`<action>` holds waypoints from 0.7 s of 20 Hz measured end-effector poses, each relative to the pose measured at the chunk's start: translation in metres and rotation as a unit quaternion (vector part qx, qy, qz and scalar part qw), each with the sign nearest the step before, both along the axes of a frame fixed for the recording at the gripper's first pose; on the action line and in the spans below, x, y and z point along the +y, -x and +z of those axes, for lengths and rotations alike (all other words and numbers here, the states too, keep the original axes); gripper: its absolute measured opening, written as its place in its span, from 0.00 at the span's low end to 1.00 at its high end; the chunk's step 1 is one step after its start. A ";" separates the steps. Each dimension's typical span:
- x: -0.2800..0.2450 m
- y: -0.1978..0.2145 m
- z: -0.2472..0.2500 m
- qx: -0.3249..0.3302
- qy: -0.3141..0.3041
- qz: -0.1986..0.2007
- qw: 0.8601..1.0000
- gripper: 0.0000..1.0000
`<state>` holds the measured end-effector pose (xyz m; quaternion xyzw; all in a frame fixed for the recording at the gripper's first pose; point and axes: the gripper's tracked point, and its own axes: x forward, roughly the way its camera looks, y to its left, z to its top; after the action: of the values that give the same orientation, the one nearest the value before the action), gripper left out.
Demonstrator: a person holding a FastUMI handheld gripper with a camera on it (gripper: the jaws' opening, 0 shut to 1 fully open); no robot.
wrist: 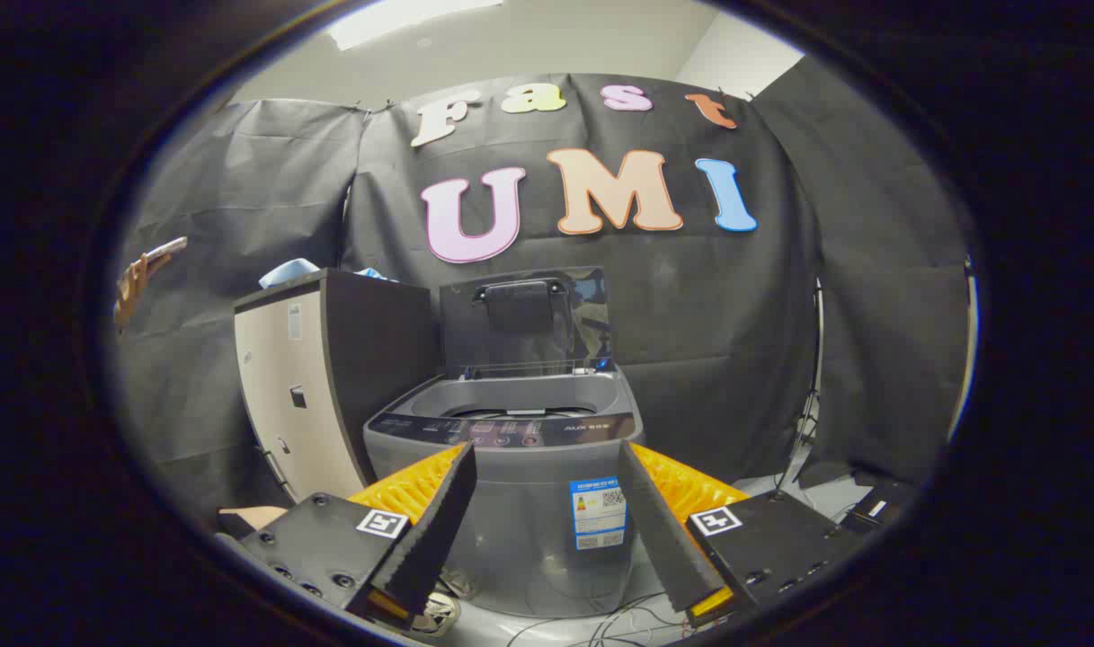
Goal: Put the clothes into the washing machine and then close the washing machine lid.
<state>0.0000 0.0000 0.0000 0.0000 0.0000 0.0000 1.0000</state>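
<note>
A grey top-loading washing machine [511, 467] stands straight ahead, beyond my fingers. Its dark lid [524, 319] is raised upright at the back, with a handle near its top edge, and the tub opening [520, 404] is exposed. My gripper [547, 485] is open, and nothing lies between its two fingers [434, 530]; through the gap I see the machine's front. A light blue piece of clothing [288, 271] lies on top of the cabinet to the left of the machine.
A cabinet [331, 377] with a pale side and dark front stands left of the machine, close to it. A hand holding a phone [146, 270] shows at the far left. Cables [600, 624] trail on the floor below the machine, with a stand [807, 413] on the right.
</note>
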 end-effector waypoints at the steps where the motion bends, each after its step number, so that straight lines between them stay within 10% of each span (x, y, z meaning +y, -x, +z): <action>1: -0.001 0.000 0.000 0.000 -0.001 -0.003 1.000 0.98; 14: -0.011 0.000 0.001 -0.001 -0.003 -0.034 0.999 0.98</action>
<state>0.0005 -0.0112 0.0007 0.0028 -0.0011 -0.0339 0.9994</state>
